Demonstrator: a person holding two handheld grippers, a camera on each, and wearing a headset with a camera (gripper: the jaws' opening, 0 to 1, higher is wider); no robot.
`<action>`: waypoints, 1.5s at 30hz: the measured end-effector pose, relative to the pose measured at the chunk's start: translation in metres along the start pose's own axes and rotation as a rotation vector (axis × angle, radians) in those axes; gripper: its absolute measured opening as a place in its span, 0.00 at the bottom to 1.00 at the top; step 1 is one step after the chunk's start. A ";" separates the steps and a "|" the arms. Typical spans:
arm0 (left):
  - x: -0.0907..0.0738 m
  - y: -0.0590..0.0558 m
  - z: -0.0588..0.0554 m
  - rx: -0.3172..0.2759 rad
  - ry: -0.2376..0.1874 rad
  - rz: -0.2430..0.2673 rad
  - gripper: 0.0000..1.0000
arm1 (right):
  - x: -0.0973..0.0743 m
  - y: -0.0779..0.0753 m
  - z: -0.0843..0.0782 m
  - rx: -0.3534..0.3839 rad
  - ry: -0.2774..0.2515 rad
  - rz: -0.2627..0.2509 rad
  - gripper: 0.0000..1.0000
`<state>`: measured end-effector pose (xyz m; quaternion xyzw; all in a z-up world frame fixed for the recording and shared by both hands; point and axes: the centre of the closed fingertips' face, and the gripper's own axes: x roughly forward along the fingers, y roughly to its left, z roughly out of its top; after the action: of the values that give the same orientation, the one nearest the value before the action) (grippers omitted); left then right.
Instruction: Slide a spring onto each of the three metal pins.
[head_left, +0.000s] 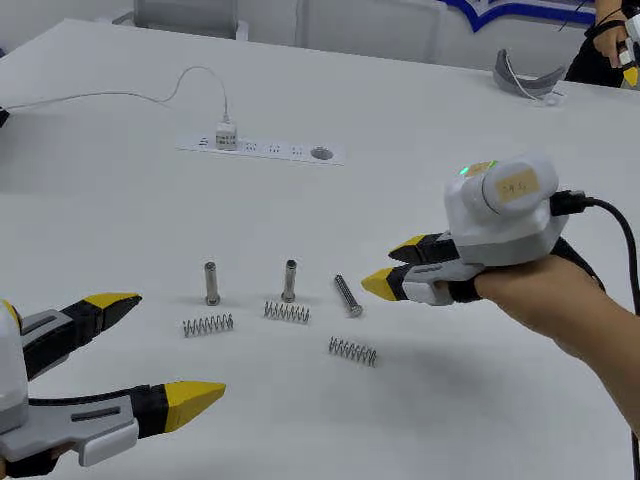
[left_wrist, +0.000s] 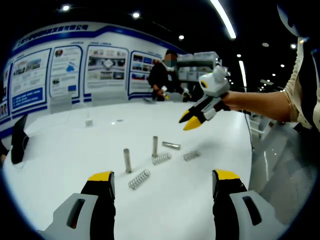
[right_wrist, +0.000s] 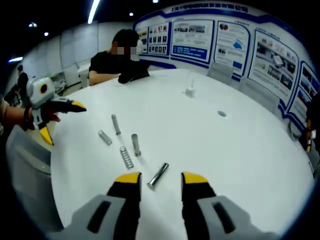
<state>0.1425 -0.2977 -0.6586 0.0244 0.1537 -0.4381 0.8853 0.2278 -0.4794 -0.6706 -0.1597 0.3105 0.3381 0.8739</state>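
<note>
Fingers spread and empty, the right gripper (head_left: 393, 265) sits just beside the fallen pin (head_left: 347, 296); best, I judge, to pinch its shaft squarely and stand it like the left pin (head_left: 211, 283) and middle pin (head_left: 289, 281). The left gripper (head_left: 155, 348), fingers likewise apart and empty, hovers near the left spring (head_left: 208, 325) on the counter (head_left: 450, 420). The fallen pin's head end is too small to tell.
</note>
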 end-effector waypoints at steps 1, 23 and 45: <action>0.000 0.000 0.000 0.000 0.000 0.000 0.81 | 0.003 -0.002 0.000 0.005 0.003 -0.001 0.32; 0.002 -0.002 -0.003 0.001 0.014 -0.014 0.79 | 0.062 -0.005 -0.017 0.088 0.140 -0.051 0.19; 0.003 0.002 -0.009 -0.013 0.026 -0.011 0.78 | 0.078 -0.008 -0.026 0.148 0.217 -0.057 0.13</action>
<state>0.1435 -0.2973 -0.6684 0.0234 0.1680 -0.4418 0.8809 0.2672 -0.4592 -0.7402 -0.1391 0.4226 0.2702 0.8539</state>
